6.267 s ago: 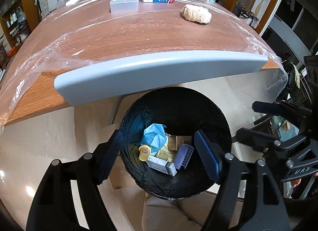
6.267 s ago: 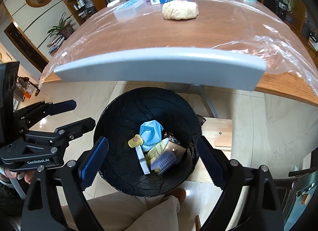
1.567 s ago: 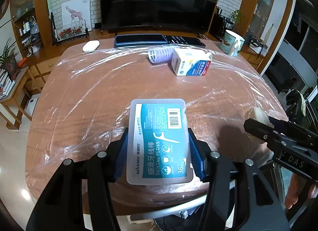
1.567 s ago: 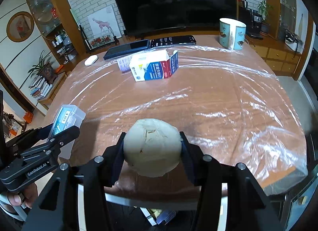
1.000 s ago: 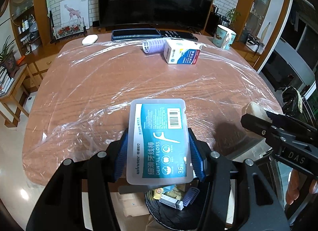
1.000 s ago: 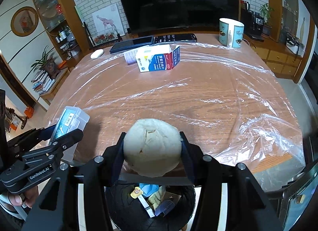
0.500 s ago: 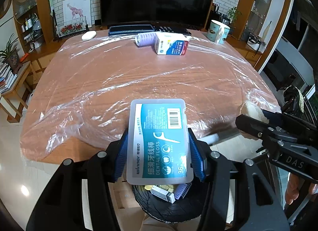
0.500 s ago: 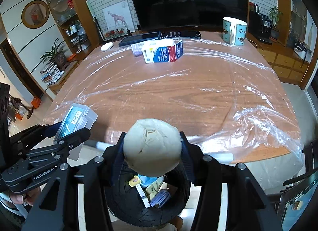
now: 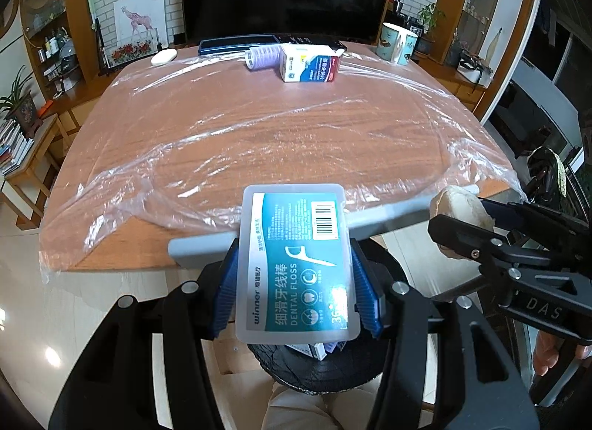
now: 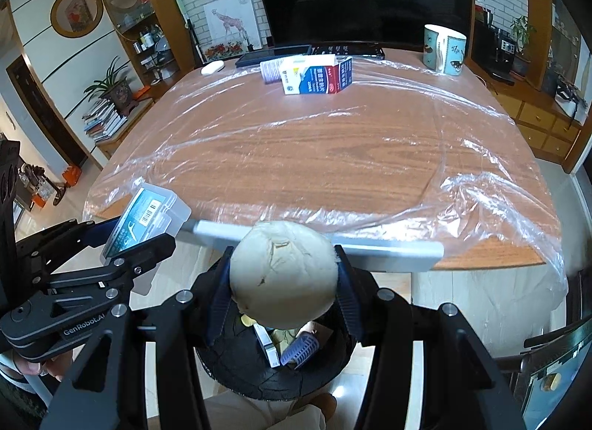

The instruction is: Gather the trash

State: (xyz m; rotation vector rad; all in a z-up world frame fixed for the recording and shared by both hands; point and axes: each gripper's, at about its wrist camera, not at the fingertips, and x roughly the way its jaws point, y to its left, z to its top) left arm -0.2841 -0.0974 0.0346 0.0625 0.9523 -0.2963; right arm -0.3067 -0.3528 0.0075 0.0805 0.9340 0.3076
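- L gripper (image 9: 298, 295): my jaws clamped on dental floss box (image 9: 296, 263), blue pads on its long side walls. Box hangs in the air, past the near table edge, above the bin.
- Floss box handling: hard clear plastic, light, smooth walls; I judge it slippery but stiff, so side-wall hold is the right one. Lid may pop if squeezed hard.
- R gripper (image 10: 281, 280): jaws closed on bread bun (image 10: 283, 274), pads at its widest sides. Bun also held in air over the bin.
- Bun handling: soft, light, cracked skin; prob. dents under pressure, may stick a bit to pads on release.
- Trash bin (image 10: 259, 382): black liner, on floor directly below both loads, already holds small boxes and a purple ribbed piece. Mouth looks wide enough for both drops.
- Grey bar (image 10: 392, 247): runs along near table edge, just beyond the bin; I'd keep both loads on the near side of it.
- Room: the two grippers sit side by side, near each other; floor open either side.
- Table (image 9: 259, 134): wood, under loose plastic film, mostly bare mid-surface.
- Far end, not yet collected: carton (image 9: 309, 67), purple roll (image 9: 261, 58) touching it.
- Also far: mug (image 9: 397, 43), dark flat devices, white mouse; prob. not trash.
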